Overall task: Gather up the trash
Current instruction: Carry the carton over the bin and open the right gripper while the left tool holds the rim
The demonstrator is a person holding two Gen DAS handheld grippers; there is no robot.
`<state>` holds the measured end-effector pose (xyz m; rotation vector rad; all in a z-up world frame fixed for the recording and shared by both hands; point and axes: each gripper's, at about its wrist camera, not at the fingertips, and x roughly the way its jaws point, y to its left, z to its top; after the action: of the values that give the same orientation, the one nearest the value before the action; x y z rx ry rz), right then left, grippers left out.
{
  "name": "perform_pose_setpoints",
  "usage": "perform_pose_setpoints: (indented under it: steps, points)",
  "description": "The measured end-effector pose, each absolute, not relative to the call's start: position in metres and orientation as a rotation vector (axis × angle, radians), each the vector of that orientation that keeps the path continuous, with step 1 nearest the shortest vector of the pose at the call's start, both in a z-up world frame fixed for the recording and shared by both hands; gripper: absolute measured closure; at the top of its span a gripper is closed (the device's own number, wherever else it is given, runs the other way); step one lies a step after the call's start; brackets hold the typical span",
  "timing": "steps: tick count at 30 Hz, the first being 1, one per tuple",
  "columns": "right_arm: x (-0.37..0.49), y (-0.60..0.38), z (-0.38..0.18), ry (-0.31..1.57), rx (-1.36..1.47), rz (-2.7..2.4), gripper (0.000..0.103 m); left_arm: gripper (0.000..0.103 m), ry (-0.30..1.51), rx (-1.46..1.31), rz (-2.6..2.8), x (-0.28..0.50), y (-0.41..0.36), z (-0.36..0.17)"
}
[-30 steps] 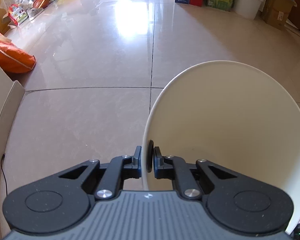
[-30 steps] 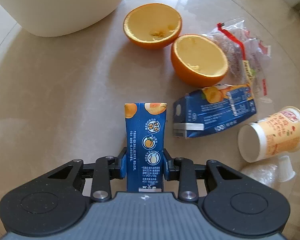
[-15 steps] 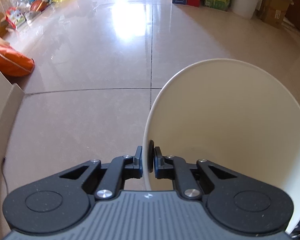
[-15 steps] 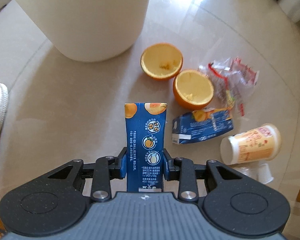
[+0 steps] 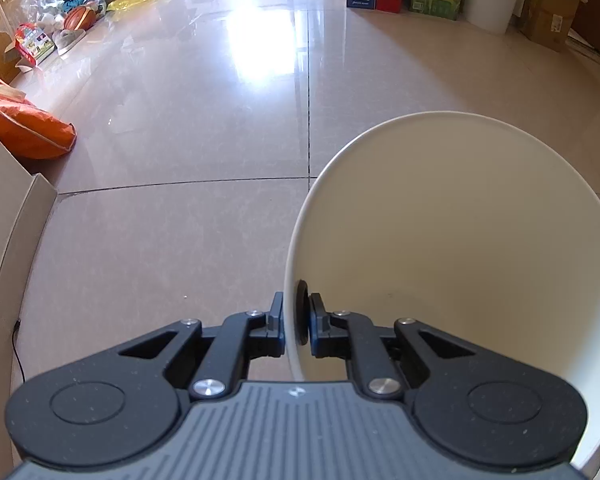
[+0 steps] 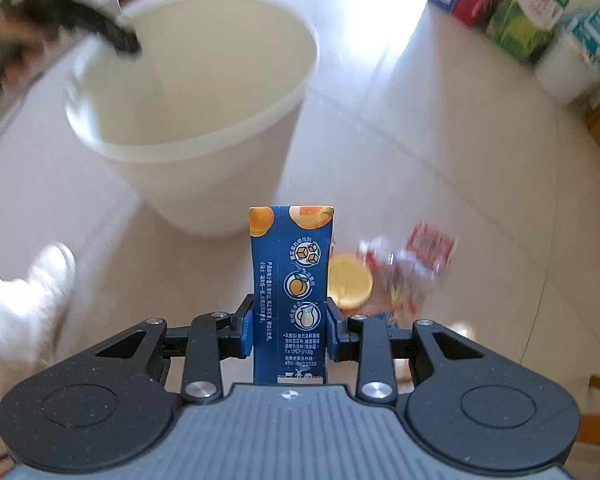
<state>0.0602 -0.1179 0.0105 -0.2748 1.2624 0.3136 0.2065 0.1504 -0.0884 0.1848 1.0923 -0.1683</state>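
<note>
My right gripper is shut on a blue juice carton printed with orange fruit, held upright above the glass table. Just beyond the carton stands the white trash bin, its mouth open and its inside bare. The left gripper grips the bin's far-left rim. In the left wrist view my left gripper is shut on that rim, with the bin filling the right half. Below the carton, blurred, lie an orange half and a clear wrapper.
A foot in a white slipper shows at the lower left. An orange bag lies on the tiled floor at left. Boxes and a white bucket line the far wall. A white panel edge runs along the left.
My right gripper has risen with the carton, so the table trash has dropped away and the bin's open mouth now shows. The left gripper still holds the rim, tilted slightly.
</note>
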Motion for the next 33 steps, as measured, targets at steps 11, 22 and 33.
perform_pose_setpoints:
  steps: [11,22,33]
  points:
    - [0.140,-0.062,0.055,1.136,-0.177,0.391,0.066,0.093,1.093,0.168,-0.168,0.207,0.153,-0.088]
    - [0.146,-0.065,0.045,1.060,-0.017,0.378,0.005,0.094,1.095,0.147,-0.170,0.207,0.160,-0.089]
    - [0.116,-0.115,0.052,0.954,-0.139,0.237,0.000,0.094,1.098,0.148,-0.164,0.208,0.159,-0.089]
